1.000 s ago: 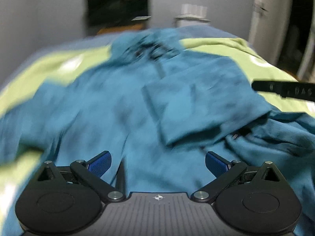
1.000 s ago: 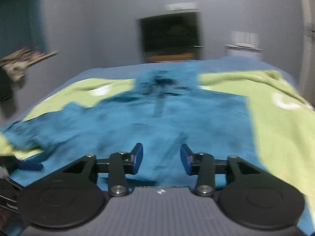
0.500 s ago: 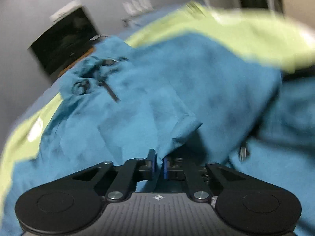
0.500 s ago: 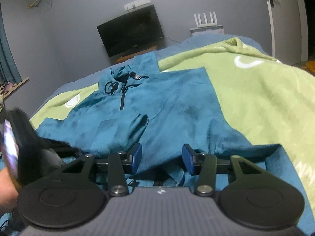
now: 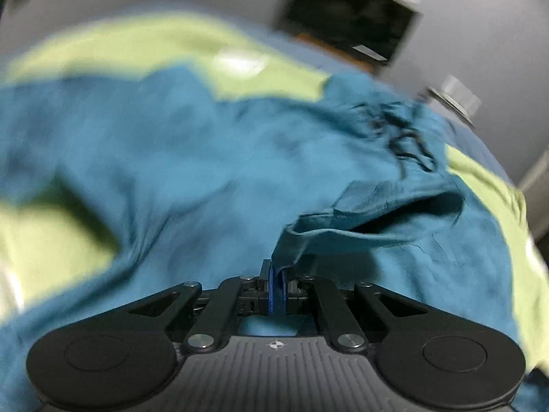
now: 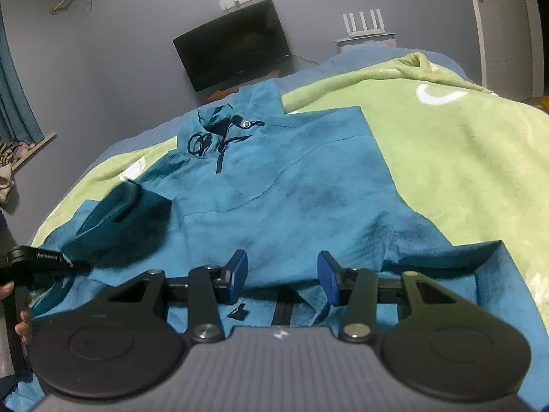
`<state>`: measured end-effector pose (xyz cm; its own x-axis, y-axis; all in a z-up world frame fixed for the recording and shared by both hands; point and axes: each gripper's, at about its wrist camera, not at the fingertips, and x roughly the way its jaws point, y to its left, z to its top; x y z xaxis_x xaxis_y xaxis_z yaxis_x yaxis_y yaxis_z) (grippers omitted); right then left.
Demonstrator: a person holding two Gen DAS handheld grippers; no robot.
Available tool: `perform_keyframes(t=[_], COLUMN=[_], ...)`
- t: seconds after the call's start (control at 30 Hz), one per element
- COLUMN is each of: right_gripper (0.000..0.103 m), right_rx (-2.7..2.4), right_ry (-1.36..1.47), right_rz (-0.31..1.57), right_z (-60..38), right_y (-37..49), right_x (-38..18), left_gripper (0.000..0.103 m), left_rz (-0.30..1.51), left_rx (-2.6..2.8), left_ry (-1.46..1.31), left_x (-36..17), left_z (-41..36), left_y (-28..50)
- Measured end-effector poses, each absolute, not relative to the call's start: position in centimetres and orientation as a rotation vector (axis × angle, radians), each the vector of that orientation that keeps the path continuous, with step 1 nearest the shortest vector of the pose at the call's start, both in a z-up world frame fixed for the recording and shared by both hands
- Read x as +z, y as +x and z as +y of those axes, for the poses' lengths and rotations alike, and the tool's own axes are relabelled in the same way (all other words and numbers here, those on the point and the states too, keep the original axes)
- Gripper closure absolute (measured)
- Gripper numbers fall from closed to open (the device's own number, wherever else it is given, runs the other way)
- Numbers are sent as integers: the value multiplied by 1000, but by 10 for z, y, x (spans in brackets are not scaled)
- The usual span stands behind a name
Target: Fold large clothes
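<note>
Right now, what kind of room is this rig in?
Most likely a bedroom: a teal hoodie is spread on a green blanket over a bed, facing a wall-mounted TV, with a router beside it.

Dim indoor light, left view motion-blurred, right view sharp, fisheye-bent edges

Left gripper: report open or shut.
Shut: the left gripper has its blue fingers pinched on a fold of the teal hoodie.

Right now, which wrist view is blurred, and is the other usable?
Left wrist: heavy motion smear over the hoodie and blanket; only the tool is crisp. Right wrist: sharp, dim light, fisheye bending; hoodie drawstrings readable.
</note>
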<state>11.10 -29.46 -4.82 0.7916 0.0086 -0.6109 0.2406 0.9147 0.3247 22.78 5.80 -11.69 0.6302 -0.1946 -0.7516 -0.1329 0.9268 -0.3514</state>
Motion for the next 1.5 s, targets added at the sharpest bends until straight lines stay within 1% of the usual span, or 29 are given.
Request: perform_keyframes(t=[0.1,0.17,0.23,0.27,0.3,0.33,0.4,0.43,0.5,0.53,0.57,0.73,0.83,0.93,1.07,1.23,1.27,1.37,1.43,1.5], right_gripper=[58,58,58,58,58,57,57,57,57,56,56,55,55,50,50,46,46,45,45,45], right_rx=[-128,-129,-129,-129,-129,-129,-128,-129,-129,-129,-130,-137,-137,-136,-140,-139,-137,-122,-113,-113], right_ry=[397,396,397,397,396,395,392,392,392,392,391,382,369,363,357,335,333,339,346,348], right_rz=[656,662,666,668,670,672,674,675,675,677,680,697,705,716,725,735,738,749,754,757], right_z=[-294,-294,-294,-294,-294,-294,-294,-293,-293,-293,-293,-292,-290,-289,-287,-283,-283,-283,-283,-283], right_y=[111,112,113,113,113,113,114,114,114,114,115,116,116,117,118,118,119,119,119,119], right_x=[-48,-49,-49,-49,-49,-50,-51,-51,-51,-52,-53,-57,-58,-59,-59,-58,-58,-59,-60,-60], left_gripper=[97,97,91,84,74,69,51,47,31,27,20,18,15,14,14,13,13,9,8,8], left_rz=[1001,1018,1005,992,975,959,941,937,922,906,891,868,853,847,836,828,823,779,737,712], left_rx=[-8,11,12,21,32,37,27,23,21,26,34,67,76,69,65,52,46,68,93,121], left_ry=[-588,-607,-592,-590,-592,-590,-558,-536,-471,-424,-382,-263,-203,-175,-148,-132,-110,29,127,143], left_x=[-146,-153,-153,-150,-148,-144,-138,-131,-123,-115,-110,-92,-85,-77,-73,-65,-62,-48,-36,-23], left_z=[82,93,93,93,93,94,93,91,89,88,87,78,76,82,84,93,94,102,113,134], left_y=[231,224,221,220,217,213,209,207,202,198,193,178,169,158,155,153,153,152,152,154])
